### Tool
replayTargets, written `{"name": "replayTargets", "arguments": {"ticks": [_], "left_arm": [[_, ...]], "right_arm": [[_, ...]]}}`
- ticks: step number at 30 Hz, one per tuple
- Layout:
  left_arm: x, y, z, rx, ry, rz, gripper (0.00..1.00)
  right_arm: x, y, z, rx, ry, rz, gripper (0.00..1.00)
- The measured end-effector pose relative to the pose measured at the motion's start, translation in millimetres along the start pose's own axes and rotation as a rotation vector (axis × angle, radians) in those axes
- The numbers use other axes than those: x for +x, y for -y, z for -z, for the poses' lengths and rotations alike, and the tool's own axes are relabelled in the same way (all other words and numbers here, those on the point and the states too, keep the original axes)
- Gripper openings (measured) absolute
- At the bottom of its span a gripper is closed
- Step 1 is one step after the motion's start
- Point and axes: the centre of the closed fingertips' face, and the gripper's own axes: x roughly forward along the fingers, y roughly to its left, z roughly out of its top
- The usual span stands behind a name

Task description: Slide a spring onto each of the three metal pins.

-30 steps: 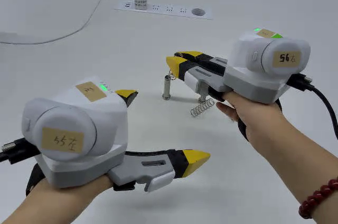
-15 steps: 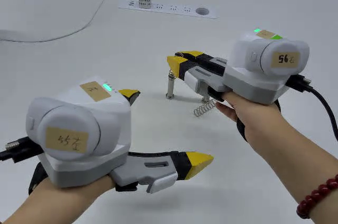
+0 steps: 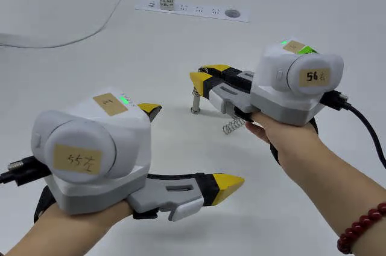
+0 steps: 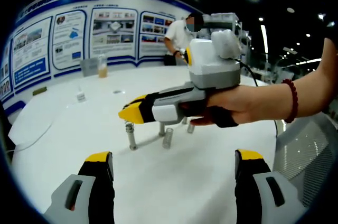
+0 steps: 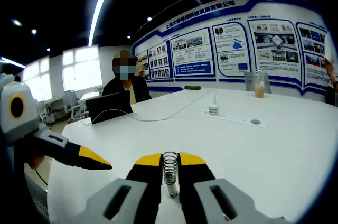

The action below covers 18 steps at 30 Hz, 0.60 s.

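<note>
My right gripper [image 5: 169, 161] jaws clamped on coiled steel-wire spring [image 5: 169, 167], atop upright grey metal pin [image 5: 170, 188]; left gripper [image 4: 173, 156] jaws wide apart over smooth white bench [image 4: 68, 129].

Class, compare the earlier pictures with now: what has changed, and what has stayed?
The right tool, shut on a spring, has eased down, bringing it over a pin. The left tool stays open and idle; the loose spring still lies on the table.
</note>
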Motion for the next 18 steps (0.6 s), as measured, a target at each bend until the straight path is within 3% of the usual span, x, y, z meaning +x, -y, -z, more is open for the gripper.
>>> {"name": "replayTargets", "arguments": {"ticks": [18], "left_arm": [[-0.9, 0.8, 0.0, 0.001, -0.005, 0.000, 0.95]], "right_arm": [[7.2, 1.6, 24.0, -0.004, -0.073, 0.010, 0.12]]}}
